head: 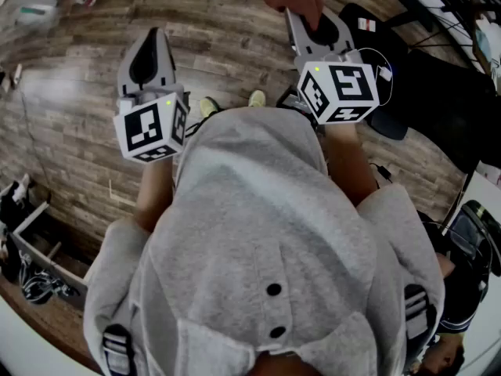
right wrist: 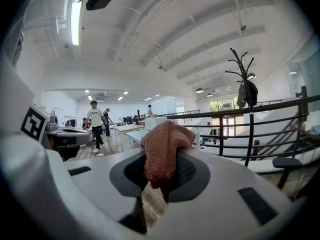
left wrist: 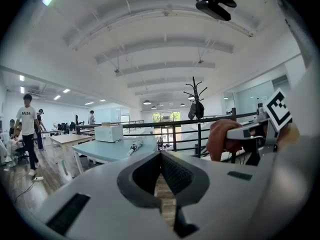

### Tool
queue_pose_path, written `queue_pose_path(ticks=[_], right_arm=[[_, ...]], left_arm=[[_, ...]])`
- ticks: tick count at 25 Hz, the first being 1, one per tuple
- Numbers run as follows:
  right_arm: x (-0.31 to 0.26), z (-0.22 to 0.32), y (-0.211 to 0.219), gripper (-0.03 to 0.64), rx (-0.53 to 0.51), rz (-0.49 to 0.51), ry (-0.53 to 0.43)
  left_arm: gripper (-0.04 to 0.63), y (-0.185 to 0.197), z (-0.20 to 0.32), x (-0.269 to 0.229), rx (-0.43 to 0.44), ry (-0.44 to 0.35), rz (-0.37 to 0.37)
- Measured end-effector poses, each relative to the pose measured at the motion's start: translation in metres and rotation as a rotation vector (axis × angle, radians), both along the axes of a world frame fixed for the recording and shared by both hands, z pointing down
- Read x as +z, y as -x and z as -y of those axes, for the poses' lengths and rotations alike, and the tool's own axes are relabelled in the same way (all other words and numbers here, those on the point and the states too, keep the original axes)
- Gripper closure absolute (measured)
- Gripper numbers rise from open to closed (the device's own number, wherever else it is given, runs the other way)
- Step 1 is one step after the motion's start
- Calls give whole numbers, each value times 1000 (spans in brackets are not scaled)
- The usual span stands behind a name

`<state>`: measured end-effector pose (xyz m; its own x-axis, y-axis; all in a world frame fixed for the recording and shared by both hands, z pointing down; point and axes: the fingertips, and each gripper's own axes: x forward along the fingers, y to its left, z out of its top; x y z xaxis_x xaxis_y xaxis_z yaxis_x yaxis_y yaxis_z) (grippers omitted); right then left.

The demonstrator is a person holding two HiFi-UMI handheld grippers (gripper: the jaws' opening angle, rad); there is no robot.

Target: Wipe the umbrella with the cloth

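The left claw (head: 153, 34) and the right claw (head: 304, 12) are hovering side by side over the floor (head: 70, 131), well apart. The cloth (right wrist: 162, 149) is sitting between the right claw's jaws, spilling past their tips. Ahead of the left claw, a box (left wrist: 109, 133) is standing at the tabletop's (left wrist: 100, 151) far edge; what may be a folded umbrella (left wrist: 135, 146) is lying near its right edge, a railing (left wrist: 199, 134) running behind.

the brown wood-plank floor (head: 78, 131) lay underfoot. on the far, pale blue-grey table (left wrist: 100, 152) stood a white box (left wrist: 109, 133), a pale folded bundle (left wrist: 135, 146) lying just right of it.
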<state>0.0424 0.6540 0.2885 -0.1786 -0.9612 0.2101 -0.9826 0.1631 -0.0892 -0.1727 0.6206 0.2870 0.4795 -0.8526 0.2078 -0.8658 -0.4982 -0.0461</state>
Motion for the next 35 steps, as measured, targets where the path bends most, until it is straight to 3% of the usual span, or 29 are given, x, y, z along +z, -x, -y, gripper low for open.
queue_pose_path(ticks=[12,20,27,35], right_arm=[[4,3,-43,541,-10,-11,-15],[9,26,-40,541,-33,-8,-13],[14,78,-41,541,-14,-18,-33],[21,180,-35,543,-39,-22,21]], left_arm=[[581,-44,3,-3,2,-15,30],[581,-40,19,-2,-12,-22,56],[581,-46,70,11,22,-21,58],[581,-42,170,20,27,10,50]])
